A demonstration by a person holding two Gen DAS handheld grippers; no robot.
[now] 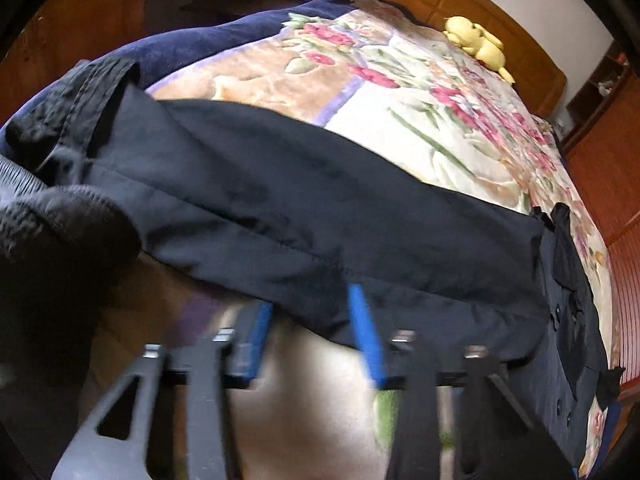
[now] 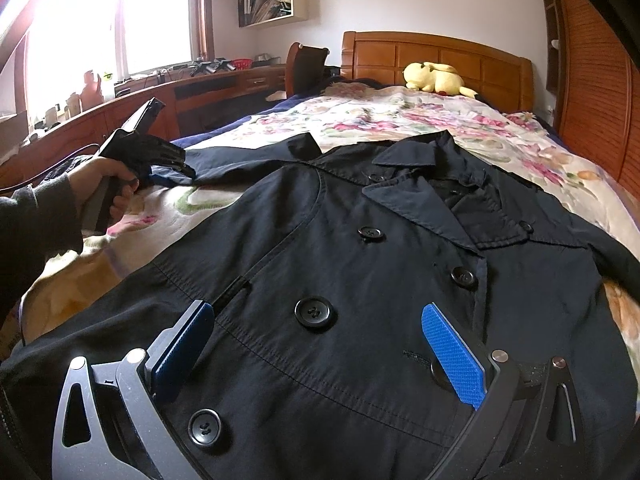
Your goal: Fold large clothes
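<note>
I run both tools over the bed. My right tool [image 2: 316, 344] hangs with its blue ribbed pads apart just above the dark navy double-breasted cotton coat [image 2: 360, 264], lying front-up on the floral plush blanket [image 2: 400, 116]. At ten o'clock my left tool [image 1: 316, 320] sits at the outstretched sleeve [image 1: 280, 200], its pads narrowed around the lower hem; whether they grip yet I cannot tell. I judge this the first sleeve fold: next, carry the sleeve across the buttoned chest. Beyond, at twelve o'clock, a yellow soft toy [image 2: 434, 76] lies by the wooden headboard [image 2: 440, 50].
</note>
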